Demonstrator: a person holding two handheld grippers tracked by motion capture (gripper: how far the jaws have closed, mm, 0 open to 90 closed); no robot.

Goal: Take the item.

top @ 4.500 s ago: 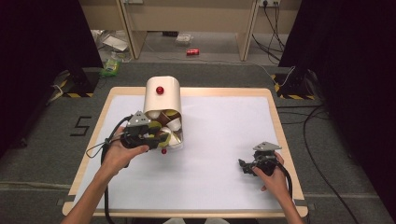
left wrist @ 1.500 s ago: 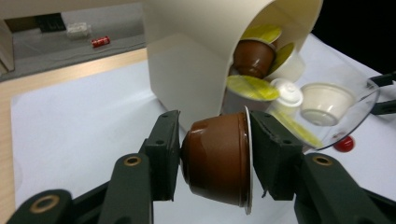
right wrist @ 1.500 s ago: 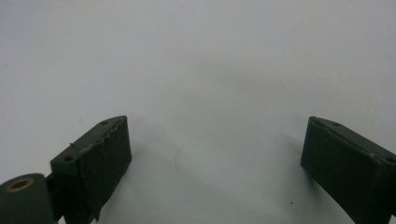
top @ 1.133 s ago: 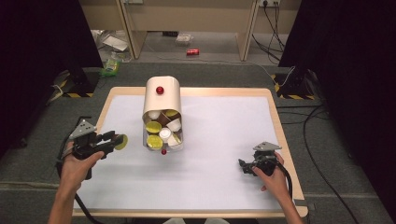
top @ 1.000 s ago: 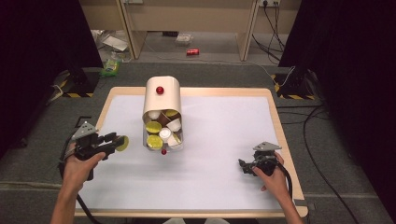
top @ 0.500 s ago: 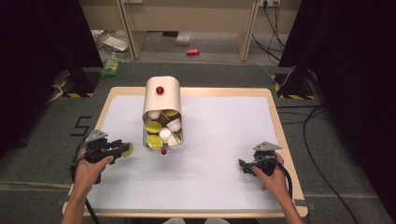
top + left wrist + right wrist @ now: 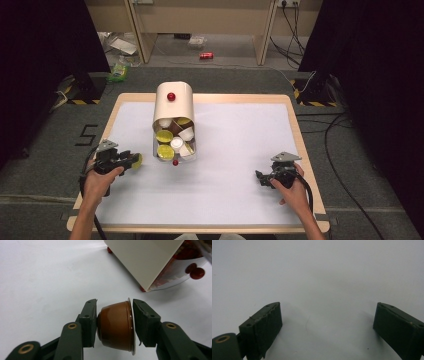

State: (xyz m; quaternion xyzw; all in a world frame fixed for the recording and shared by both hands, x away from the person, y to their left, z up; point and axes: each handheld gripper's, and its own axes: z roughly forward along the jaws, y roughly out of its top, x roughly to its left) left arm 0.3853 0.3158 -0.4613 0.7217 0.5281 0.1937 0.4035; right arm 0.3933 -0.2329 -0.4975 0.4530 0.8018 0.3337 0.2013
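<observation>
A: What's in the cream dispenser (image 7: 172, 111)?

B: It stands at the far middle of the table (image 7: 240, 210), with a red knob (image 7: 171, 96) on top. Its clear front bin holds a heap of coffee capsules (image 7: 174, 137): yellow lids, white ones and brown ones, piled against each other. A small red ball foot (image 7: 175, 162) sits at its near edge.

A: And the capsule being handled?

B: A brown capsule (image 7: 117, 326) lies sideways between the jaws of the left gripper (image 7: 114, 325), its base against one pad, its foil rim against the other. The jaws are clamped on it. It is at the near left of the table, left of the dispenser and apart from it, low over the white sheet.

A: What does the high view add?

B: There the capsule's lid shows yellow (image 7: 136, 160) at the tip of the left gripper (image 7: 131, 161); the brown cup body can be seen in the left gripper view. That view also shows the dispenser's cream side wall (image 7: 147, 260) close up.

A: The other hand?

B: The right gripper (image 7: 261, 176) rests at the near right, well apart from everything. In the right gripper view its jaws (image 7: 327, 327) stand wide apart over bare white surface, nothing between them.
</observation>
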